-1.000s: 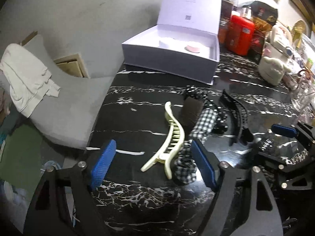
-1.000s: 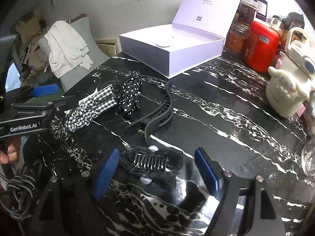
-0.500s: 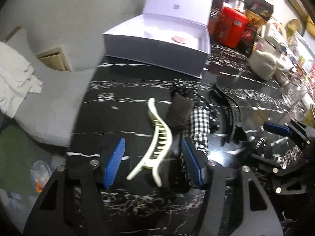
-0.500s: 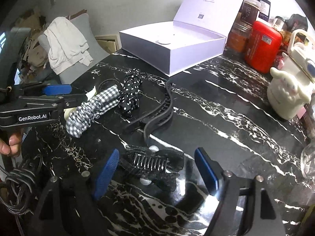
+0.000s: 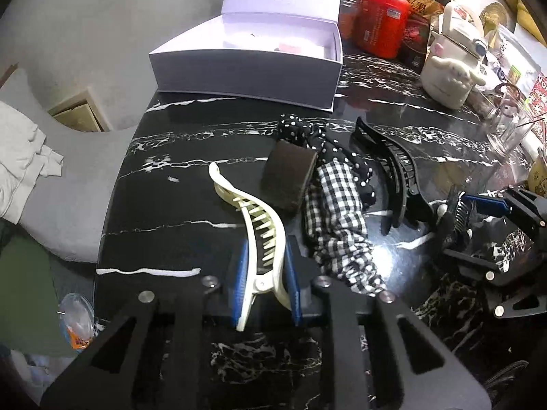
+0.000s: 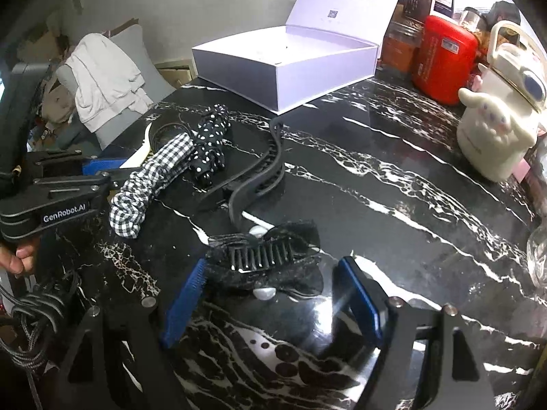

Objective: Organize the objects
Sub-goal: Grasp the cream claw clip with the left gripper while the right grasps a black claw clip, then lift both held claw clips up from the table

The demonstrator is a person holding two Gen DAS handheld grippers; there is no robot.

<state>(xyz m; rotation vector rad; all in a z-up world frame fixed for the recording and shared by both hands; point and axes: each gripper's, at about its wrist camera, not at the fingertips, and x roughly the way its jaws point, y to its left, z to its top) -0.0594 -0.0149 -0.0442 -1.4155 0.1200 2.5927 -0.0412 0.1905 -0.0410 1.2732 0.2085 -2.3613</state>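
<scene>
My left gripper (image 5: 265,273) is shut on the near end of a cream hair claw clip (image 5: 254,218) that lies on the black marble table (image 5: 177,205). Beside it lie a brown band (image 5: 289,177), a checked scrunchie (image 5: 336,225), a polka-dot scrunchie (image 5: 328,145) and a long black claw clip (image 5: 393,167). My right gripper (image 6: 273,294) is open around a black lace hair clip (image 6: 266,256) on the table. An open white box (image 6: 290,58) stands at the back; it also shows in the left wrist view (image 5: 249,58).
A red canister (image 6: 444,58), jars and a white character jug (image 6: 495,130) stand at the back right. A glass (image 5: 509,126) is at the right. A grey chair with a white cloth (image 6: 102,78) stands left of the table edge.
My left gripper moved forward and shut on the cream claw clip. My right gripper stayed open around the lace clip, moving in slightly closer.
</scene>
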